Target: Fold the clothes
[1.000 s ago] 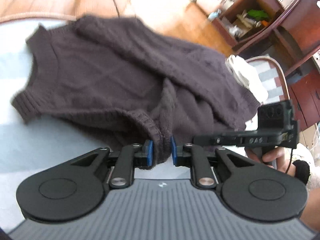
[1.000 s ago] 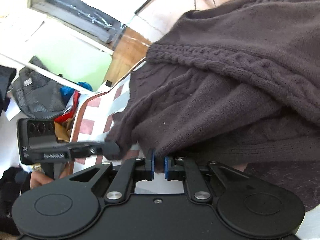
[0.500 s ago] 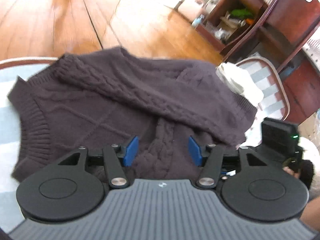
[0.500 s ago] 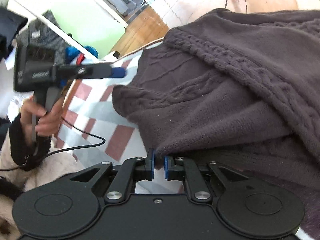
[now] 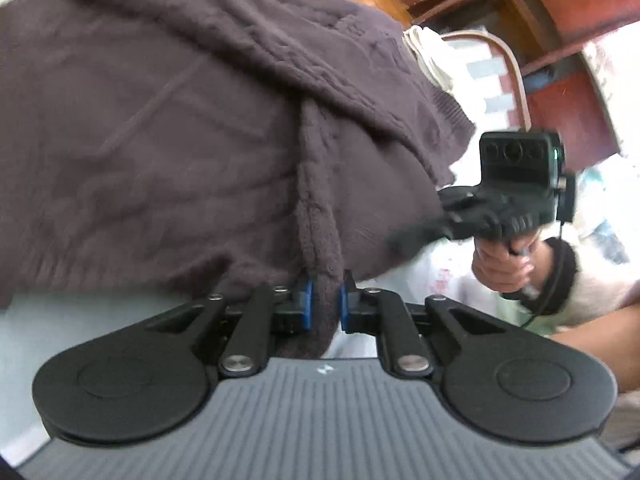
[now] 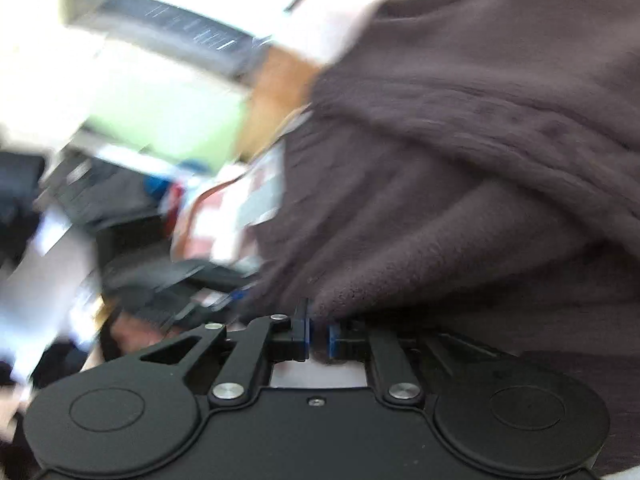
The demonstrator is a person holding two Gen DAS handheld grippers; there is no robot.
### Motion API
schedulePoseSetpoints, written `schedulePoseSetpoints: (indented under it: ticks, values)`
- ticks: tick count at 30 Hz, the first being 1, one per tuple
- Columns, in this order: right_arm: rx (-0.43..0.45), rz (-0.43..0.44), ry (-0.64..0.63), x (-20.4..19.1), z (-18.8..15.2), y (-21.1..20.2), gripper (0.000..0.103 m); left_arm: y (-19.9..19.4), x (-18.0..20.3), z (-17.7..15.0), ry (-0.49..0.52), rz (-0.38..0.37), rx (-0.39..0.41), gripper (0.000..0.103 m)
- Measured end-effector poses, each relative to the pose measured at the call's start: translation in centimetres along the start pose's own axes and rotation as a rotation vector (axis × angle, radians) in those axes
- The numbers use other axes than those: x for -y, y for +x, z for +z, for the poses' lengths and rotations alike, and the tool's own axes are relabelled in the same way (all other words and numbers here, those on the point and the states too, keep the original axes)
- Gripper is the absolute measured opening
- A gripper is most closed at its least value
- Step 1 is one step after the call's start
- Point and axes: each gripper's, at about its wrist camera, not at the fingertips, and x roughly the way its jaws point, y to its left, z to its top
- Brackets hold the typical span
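The left gripper (image 5: 324,306) is closing its fingers on a cabled ridge of the dark sweater (image 5: 180,140), which spreads ahead over the counter (image 5: 60,320). Alongside, the right gripper (image 6: 318,334) pinches its near edge, fingers almost together.

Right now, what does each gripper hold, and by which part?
Left gripper, jaws closing, pinches the sweater's near edge at a cable ridge; right gripper grips its near edge.

The left tool (image 5: 324,308), open half a second ago, is closing on the sweater (image 5: 200,120).
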Motion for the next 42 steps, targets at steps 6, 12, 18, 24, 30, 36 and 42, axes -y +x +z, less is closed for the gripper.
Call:
schedulePoseSetpoints:
  ticks: [6,12,18,24,30,36,42]
  values:
    - [-0.152,-0.095,-0.089,-0.5,-0.9,1.1,0.011,-0.5,-0.4,-1.7,0.042,0.128,-0.083,0.011]
    - [-0.045,-0.089,-0.022,-0.8,-1.0,0.9,0.02,-3.2,3.3,-2.6,0.152,0.129,0.042,0.041]
    - [0.013,-0.099,0.04,0.0,-0.8,1.1,0.044,-6.2,3.9,-1.3,0.189,0.057,0.309,0.062]
    - [0.097,-0.033,0.088,0.3,-0.2,0.8,0.042,-1.6,1.0,0.3,0.041,0.017,0.14,0.066]
    - [-0.013,0.001,-0.071,-1.5,-1.0,-0.1,0.012,0.0,1.8,-2.9,0.134,0.041,-0.017,0.066]
    - [-0.097,-0.107,-0.087,-0.5,-2.0,0.7,0.012,0.4,5.5,-2.7,0.296,0.225,-0.101,0.066]
    - [0.027,-0.106,-0.184,-2.8,-1.4,-0.7,0.012,0.3,6.4,-2.2,0.32,0.319,-0.088,0.067]
